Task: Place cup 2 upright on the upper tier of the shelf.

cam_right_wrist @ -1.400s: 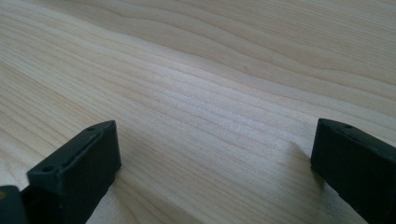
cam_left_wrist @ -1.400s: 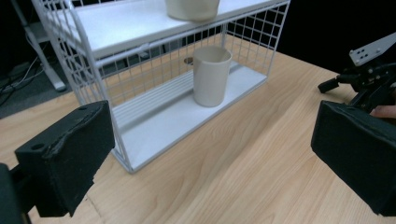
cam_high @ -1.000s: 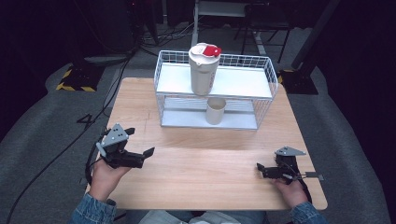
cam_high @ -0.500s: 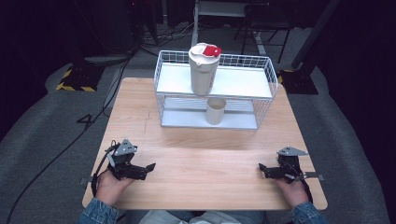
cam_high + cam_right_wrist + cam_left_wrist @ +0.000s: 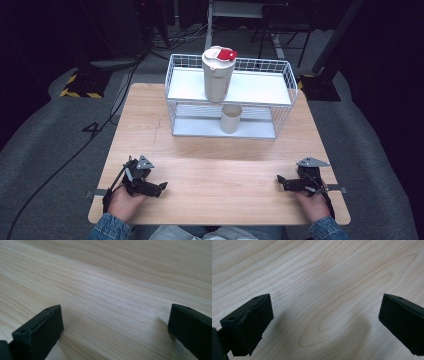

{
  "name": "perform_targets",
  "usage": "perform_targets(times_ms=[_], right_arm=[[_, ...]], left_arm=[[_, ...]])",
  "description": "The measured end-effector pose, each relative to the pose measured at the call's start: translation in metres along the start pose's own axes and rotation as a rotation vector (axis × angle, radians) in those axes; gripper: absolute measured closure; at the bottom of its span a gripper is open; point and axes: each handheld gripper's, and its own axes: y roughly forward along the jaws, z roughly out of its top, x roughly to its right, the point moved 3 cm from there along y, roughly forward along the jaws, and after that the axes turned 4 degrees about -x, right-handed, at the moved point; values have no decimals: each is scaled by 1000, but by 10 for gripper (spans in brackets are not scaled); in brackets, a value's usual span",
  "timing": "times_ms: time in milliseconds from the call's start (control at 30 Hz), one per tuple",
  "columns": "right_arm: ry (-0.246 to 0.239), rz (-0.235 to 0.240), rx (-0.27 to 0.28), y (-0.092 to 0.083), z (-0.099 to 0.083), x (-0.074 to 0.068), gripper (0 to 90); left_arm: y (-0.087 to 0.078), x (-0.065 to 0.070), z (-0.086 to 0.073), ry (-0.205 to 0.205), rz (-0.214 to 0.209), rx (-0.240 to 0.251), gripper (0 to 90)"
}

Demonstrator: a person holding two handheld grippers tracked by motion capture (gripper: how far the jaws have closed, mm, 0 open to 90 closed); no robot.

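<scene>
At the near edge of the counter (image 5: 220,165) the left gripper (image 5: 159,188) and right gripper (image 5: 281,182) rest, jaws wide apart and empty, their tips small and dark from above.

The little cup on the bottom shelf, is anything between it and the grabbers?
Nothing visible: bare table lies between both open grippers, left and right, and the cup. The rack's lower shelf looks open in front.
</scene>
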Motion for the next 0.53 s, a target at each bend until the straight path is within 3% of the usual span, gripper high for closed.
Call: perform_targets(times_ms=[33, 67, 167, 533], right_arm=[[0, 0, 0, 0, 0, 0, 1], [0, 0, 0, 0, 0, 0, 1], [1, 0, 0, 0, 0, 0, 1], [8, -4, -2, -2, -2, -1, 2]], left_arm=[[3, 0, -1, -5, 2, -8, 2], [5, 0, -1, 15, 19, 16, 0], [8, 0, -4, 4, 27, 86, 0], [8, 4, -5, -39, 46, 93, 0]])
